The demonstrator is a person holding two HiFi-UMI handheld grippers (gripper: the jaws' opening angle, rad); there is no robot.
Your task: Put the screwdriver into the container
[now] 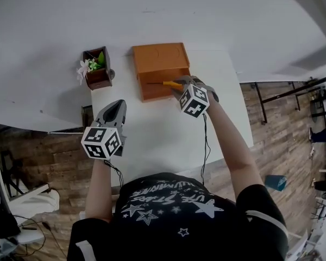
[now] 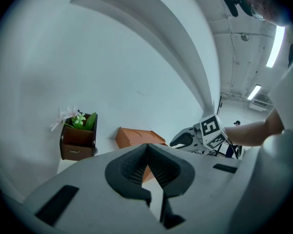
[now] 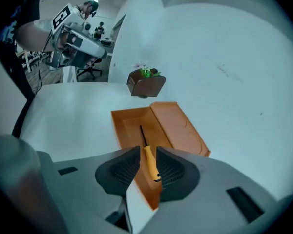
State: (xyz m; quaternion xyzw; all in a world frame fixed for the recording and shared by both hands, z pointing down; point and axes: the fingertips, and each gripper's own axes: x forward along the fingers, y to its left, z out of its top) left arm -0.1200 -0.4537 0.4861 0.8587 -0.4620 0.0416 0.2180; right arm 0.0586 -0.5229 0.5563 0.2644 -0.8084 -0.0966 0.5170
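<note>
Down in the open tray of the container (image 3: 118, 126) lies the screwdriver (image 3: 150, 162): a smooth, rounded yellow-orange handle and a thin dark shaft that points at the far end. The container (image 1: 160, 58) is a smooth orange box, its lid folded back flat towards the wall, with a shallow rounded recess in it. The right gripper (image 3: 147, 149) hangs over the near end. Its ribbed dark jaws stand apart either side of the handle, which sits close against the right jaw with a gap on the other side. The left gripper (image 2: 147, 145), jaws pressed together and empty, hovers over the white table (image 1: 163, 140), well apart. A dark wooden planter (image 1: 98, 76) with small flowers stands left of the container.
</note>
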